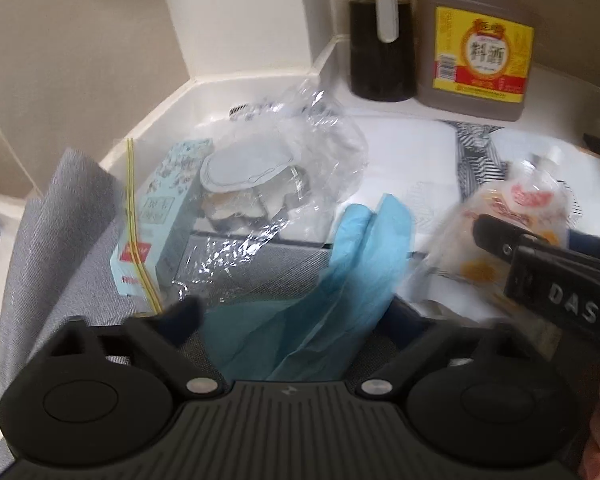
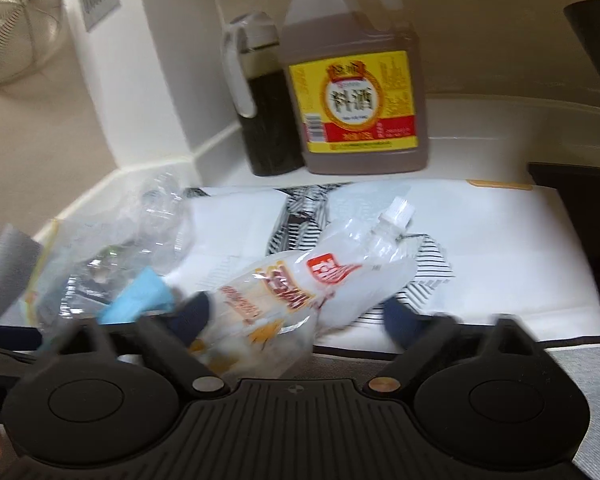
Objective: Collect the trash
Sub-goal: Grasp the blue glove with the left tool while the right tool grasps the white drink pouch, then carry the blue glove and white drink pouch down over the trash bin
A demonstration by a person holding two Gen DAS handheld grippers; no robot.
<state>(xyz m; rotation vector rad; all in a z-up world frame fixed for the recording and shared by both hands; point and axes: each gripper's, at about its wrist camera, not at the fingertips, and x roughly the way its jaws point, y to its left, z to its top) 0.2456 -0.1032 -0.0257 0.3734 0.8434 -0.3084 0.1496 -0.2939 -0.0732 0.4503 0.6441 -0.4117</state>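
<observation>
My left gripper stands open over a limp blue glove that lies between its fingers on grey fabric. Beyond it lie a pale blue carton with yellow rubber bands and crumpled clear plastic around a white lid. My right gripper is open around a clear spouted pouch with red and orange print. Its left finger touches the pouch and its right finger stands apart. The pouch and a right finger also show in the left wrist view.
A jug of brown cooking wine and a dark sauce bottle stand at the back against the wall corner. A white cloth with black stripes covers the counter. A wire strainer hangs top left. A dark object is at the right.
</observation>
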